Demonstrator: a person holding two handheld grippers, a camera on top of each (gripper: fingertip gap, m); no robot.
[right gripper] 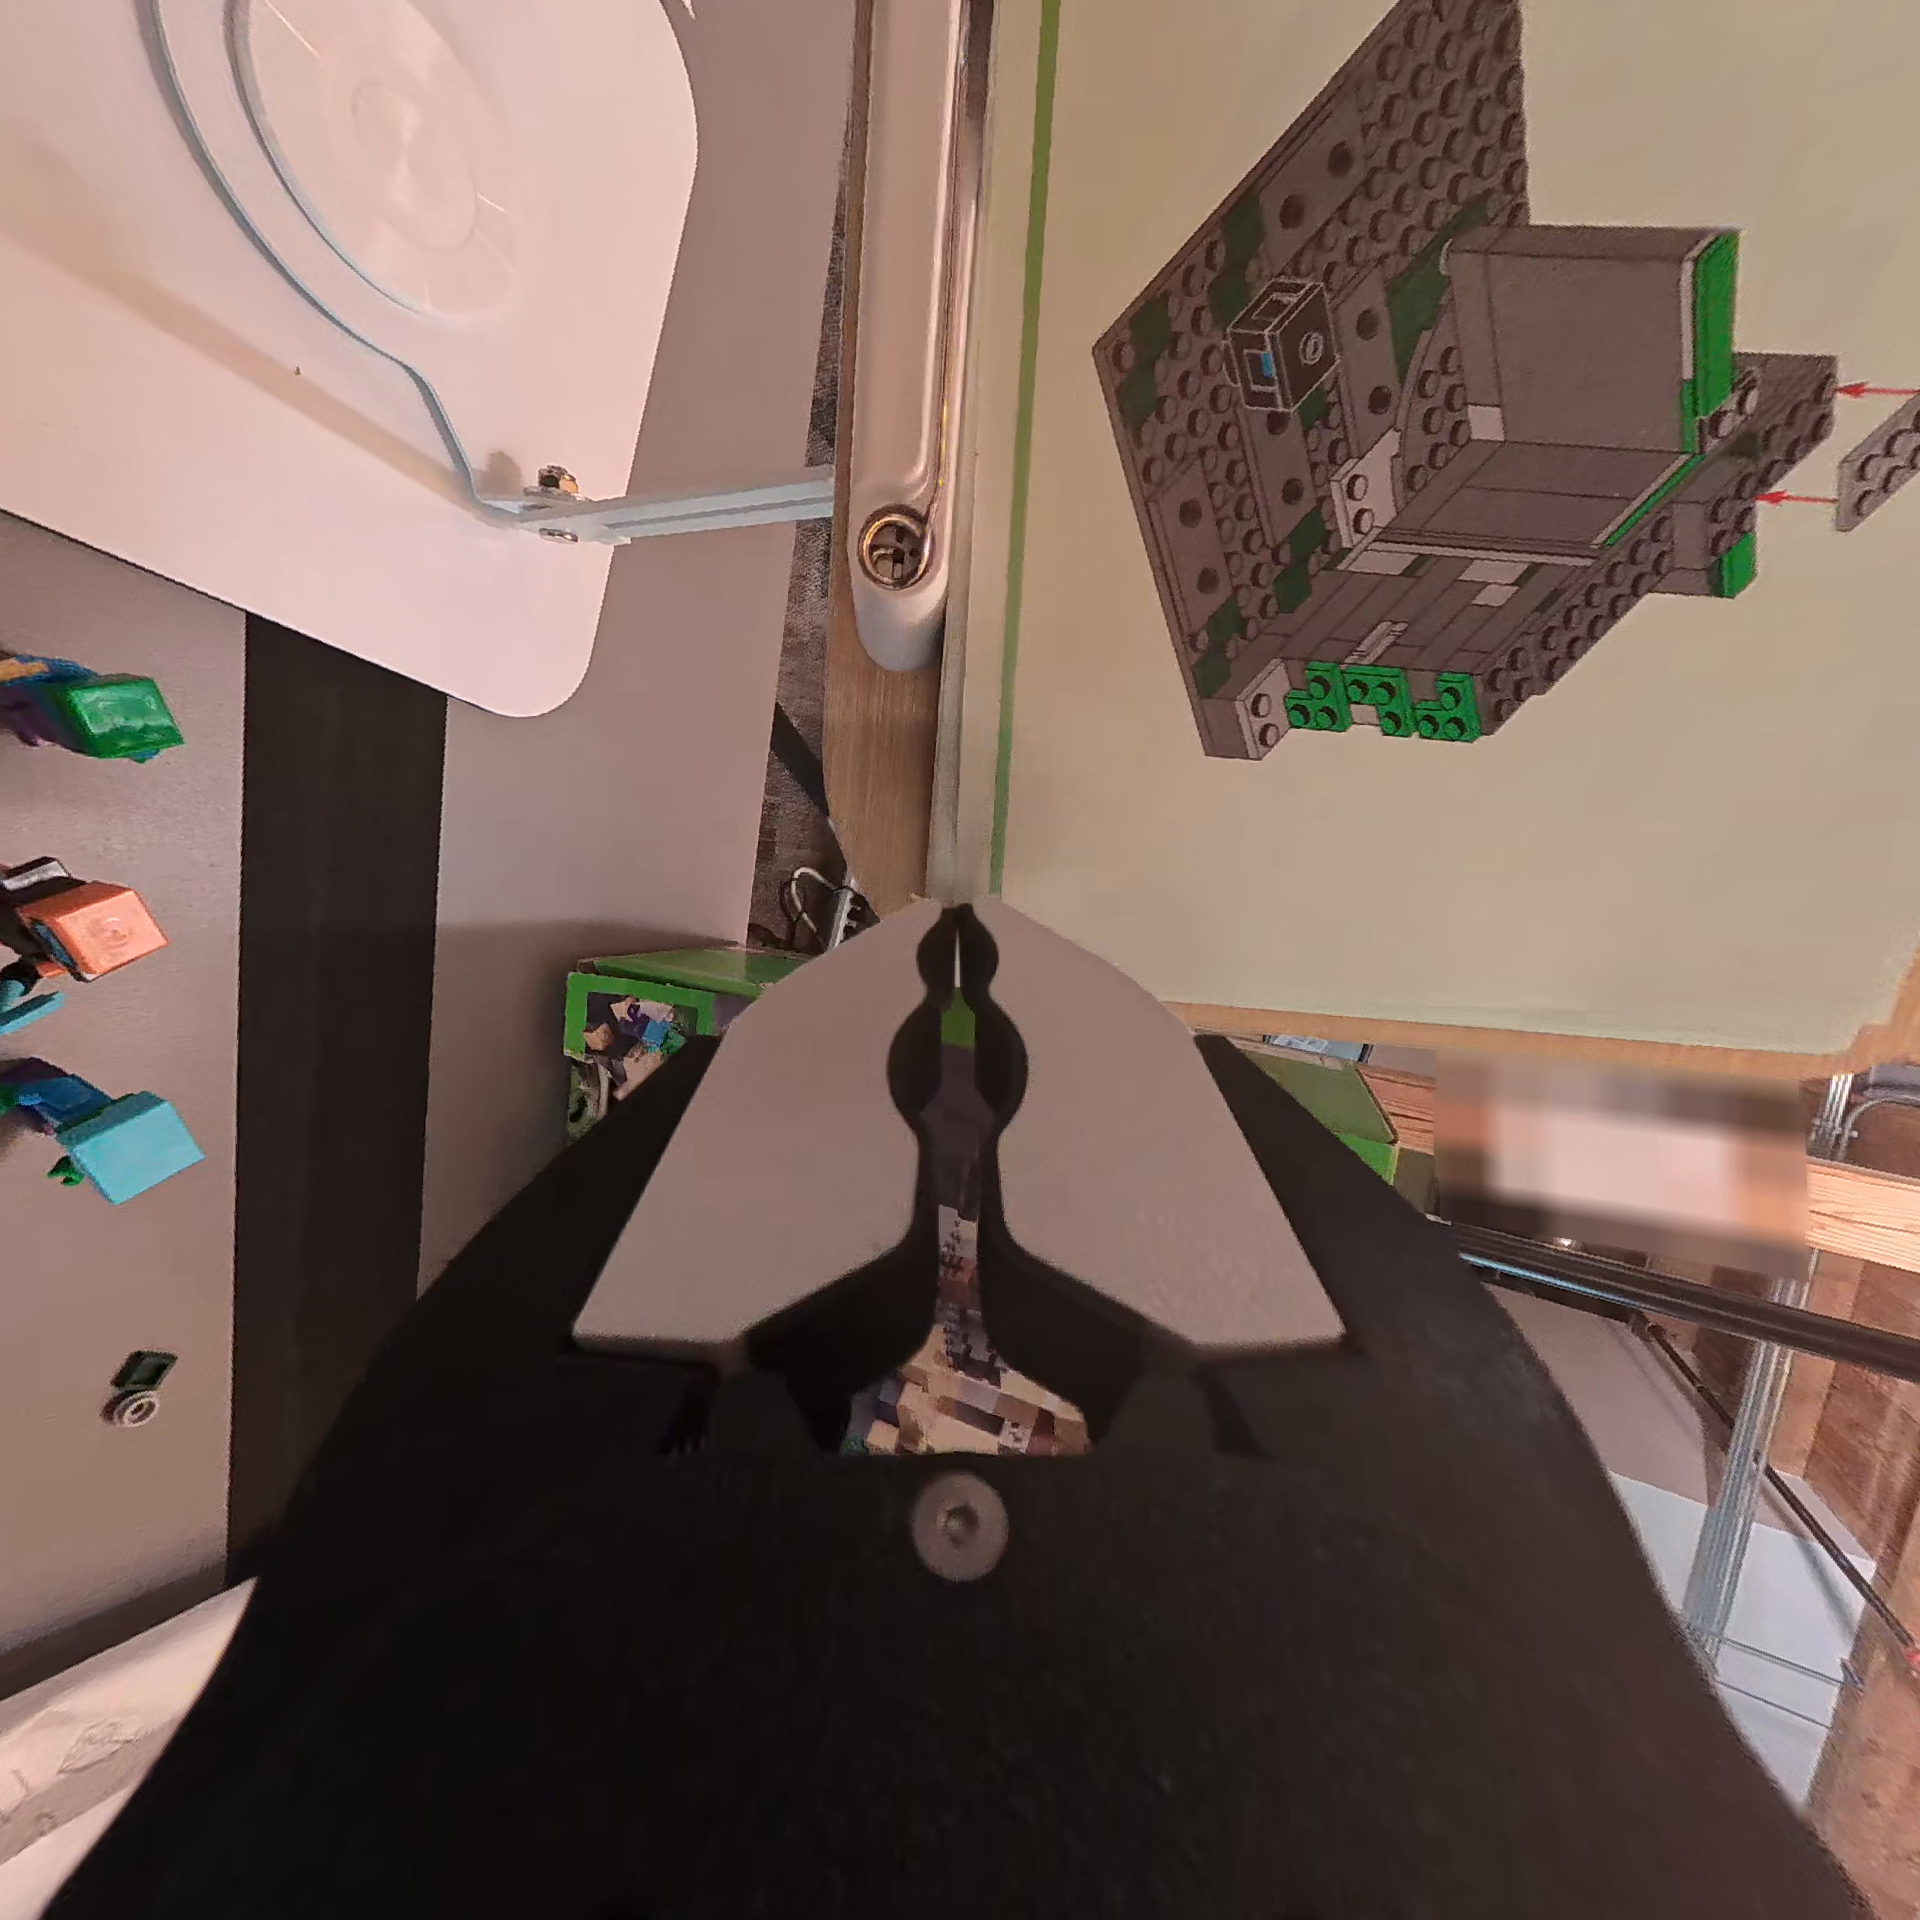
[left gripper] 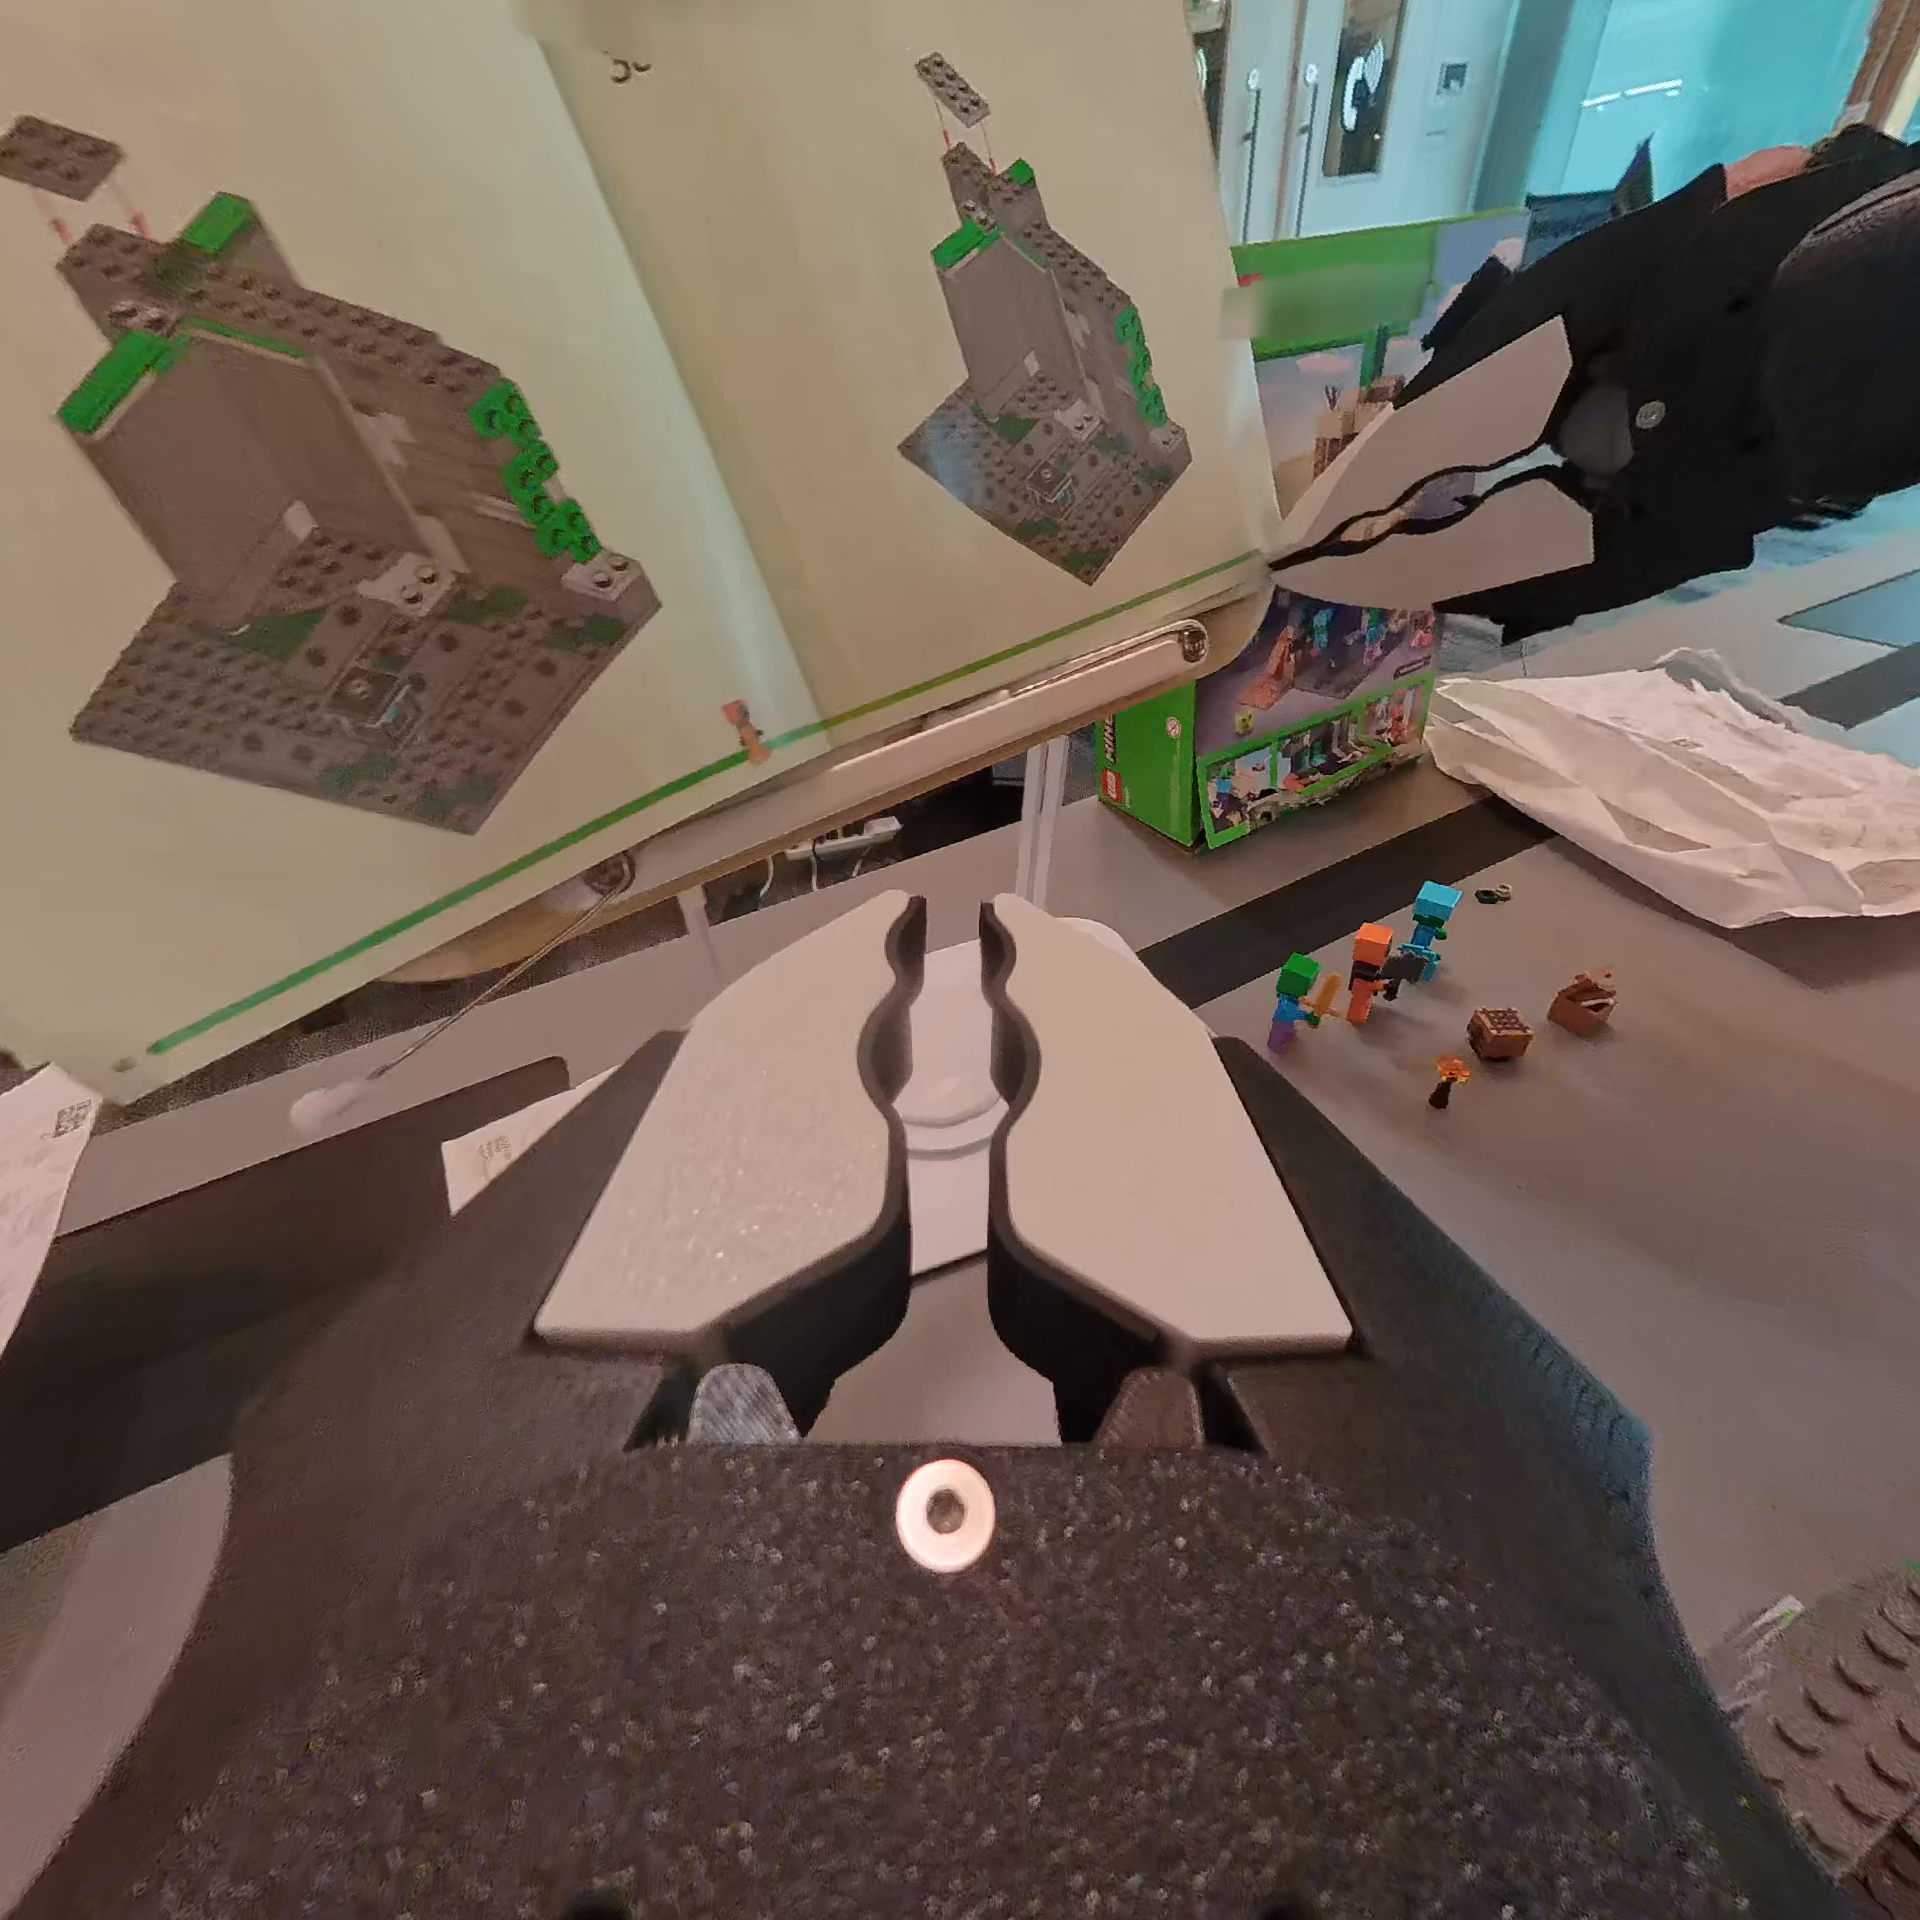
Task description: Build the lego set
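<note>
On the table's far side in the left wrist view, the instruction booklet (left gripper: 623,416) stands propped on a stand behind a metal clip bar (left gripper: 1039,696), open at a step that adds a grey plate on top of a grey-and-green build. Left tool (left gripper: 951,925) hovers low in front of it, fingers slightly spread, holding nothing. Right tool (left gripper: 1288,556) comes in from the right with its tips pressed together on the lower right corner of the page. Further right on the table: three minifigures (left gripper: 1361,971), a few small brown builds (left gripper: 1538,1018), the green set box (left gripper: 1268,727) at the far edge, crumpled paper bags (left gripper: 1683,790). A studded grey baseplate (left gripper: 1860,1714) shows only at the near right corner, mostly cut off. Right wrist view, rolled sideways: right tool (right gripper: 956,914) pinches the page edge right at the tips, just below the clip bar (right gripper: 914,416); the white stand base (right gripper: 312,312) and the minifigures (right gripper: 94,935) sit to the left. Handling judgement: the page is thin, floppy and tears easily, so hold it near the free corner and turn slowly, with no yank against the clip. The bricks are light, stiff and slick, so grip them across flat sides. The baseplate will probably flex, so support it when pressing parts down.
</note>
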